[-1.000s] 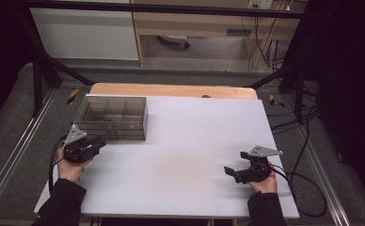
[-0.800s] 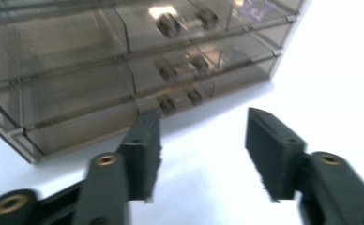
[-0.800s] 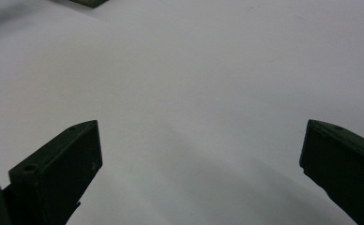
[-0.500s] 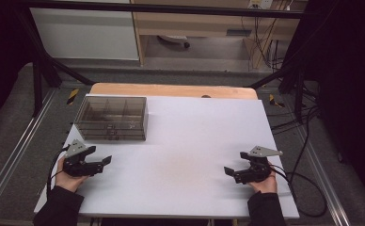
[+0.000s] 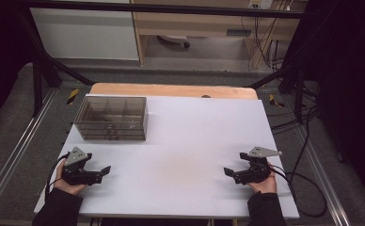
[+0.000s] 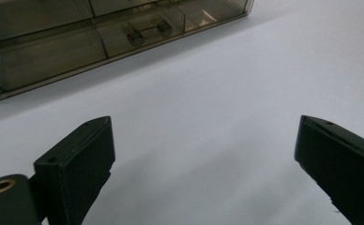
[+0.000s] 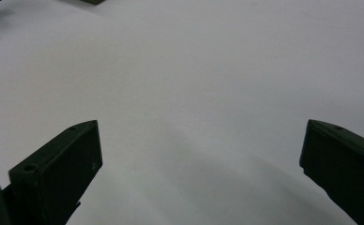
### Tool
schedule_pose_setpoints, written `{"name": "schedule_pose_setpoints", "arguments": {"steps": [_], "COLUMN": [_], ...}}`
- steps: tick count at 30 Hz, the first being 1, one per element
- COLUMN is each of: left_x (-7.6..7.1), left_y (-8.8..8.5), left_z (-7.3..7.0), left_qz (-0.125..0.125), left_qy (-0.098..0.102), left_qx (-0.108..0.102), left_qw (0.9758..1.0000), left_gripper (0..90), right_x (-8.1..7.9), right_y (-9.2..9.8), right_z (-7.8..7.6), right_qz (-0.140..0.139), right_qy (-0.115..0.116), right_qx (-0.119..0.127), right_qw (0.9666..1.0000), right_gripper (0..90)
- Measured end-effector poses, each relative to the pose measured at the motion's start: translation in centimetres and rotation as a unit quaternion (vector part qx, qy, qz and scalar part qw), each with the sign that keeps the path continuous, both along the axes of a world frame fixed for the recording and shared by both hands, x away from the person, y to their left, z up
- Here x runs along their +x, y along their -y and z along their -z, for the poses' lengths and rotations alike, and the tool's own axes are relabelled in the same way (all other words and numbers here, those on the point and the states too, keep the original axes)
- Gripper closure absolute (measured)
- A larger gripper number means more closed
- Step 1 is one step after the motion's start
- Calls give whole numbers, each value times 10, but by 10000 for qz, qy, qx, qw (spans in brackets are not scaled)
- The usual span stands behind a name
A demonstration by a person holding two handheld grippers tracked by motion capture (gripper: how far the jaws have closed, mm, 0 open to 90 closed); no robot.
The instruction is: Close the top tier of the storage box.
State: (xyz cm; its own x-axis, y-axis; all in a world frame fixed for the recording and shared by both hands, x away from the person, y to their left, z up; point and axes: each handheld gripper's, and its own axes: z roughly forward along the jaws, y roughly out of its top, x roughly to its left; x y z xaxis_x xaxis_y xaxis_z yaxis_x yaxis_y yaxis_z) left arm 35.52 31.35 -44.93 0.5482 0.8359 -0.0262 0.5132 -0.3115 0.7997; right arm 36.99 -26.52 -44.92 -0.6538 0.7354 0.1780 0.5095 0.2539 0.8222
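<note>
Since the earlier frame, left gripper (image 5: 106, 170) has withdrawn from the smoked plastic drawer box (image 5: 112, 117) toward the near table (image 5: 190, 141) edge; its jaws have just been opening and stand wide, empty. Right gripper (image 5: 227, 171) is unmoved, jaws wide, empty. Box remains rear-left. No legible markings.

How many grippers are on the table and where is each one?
2. The left gripper rests near the table's front left corner, in front of the clear drawer box; the right gripper rests near the front right. Both have open, empty jaws.
</note>
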Motion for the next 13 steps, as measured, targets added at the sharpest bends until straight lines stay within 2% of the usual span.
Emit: {"name": "schedule_pose_setpoints", "arguments": {"steps": [3, 13], "left_x": [0, 1], "left_y": [1, 1], "left_z": [0, 0], "left_qz": [41, 64], "left_qy": [-7, -13], "left_qx": [65, 72], "left_qw": [10000, 10000], "left_gripper": [50, 51], "right_x": [0, -1], "right_y": [0, -1], "right_z": [0, 1], "right_qz": [-11, -24], "right_qy": [-20, -25], "right_qx": [-15, 1], "right_qw": [10000, 10000], "right_gripper": [1, 1]}}
